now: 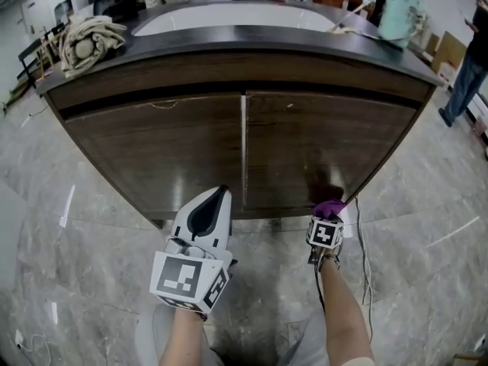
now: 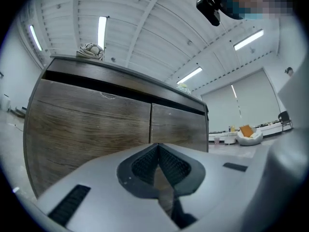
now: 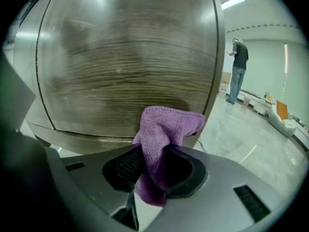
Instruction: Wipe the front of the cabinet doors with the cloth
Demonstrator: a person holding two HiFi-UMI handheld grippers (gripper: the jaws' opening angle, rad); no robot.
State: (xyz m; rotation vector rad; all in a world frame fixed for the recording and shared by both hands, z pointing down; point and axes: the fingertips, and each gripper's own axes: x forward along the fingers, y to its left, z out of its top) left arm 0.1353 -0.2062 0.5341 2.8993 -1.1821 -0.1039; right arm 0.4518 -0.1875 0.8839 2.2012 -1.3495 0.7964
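Observation:
Two dark wood cabinet doors stand under a black counter: the left door (image 1: 164, 155) and the right door (image 1: 320, 147). My right gripper (image 1: 329, 207) is shut on a purple cloth (image 3: 161, 144), down by the right door's (image 3: 125, 62) lower right corner. The cloth (image 1: 329, 207) bunches up out of the jaws against or just short of the wood. My left gripper (image 1: 216, 197) is shut with nothing in it, held low in front of the seam between the doors (image 2: 150, 124).
A bundled beige cloth (image 1: 84, 40) lies on the counter's left end, a pale green container (image 1: 399, 10) on its right end. A person (image 1: 469, 59) stands far right on the grey marble floor (image 1: 99, 235). A thin cable (image 1: 360, 235) runs down the floor beside my right arm.

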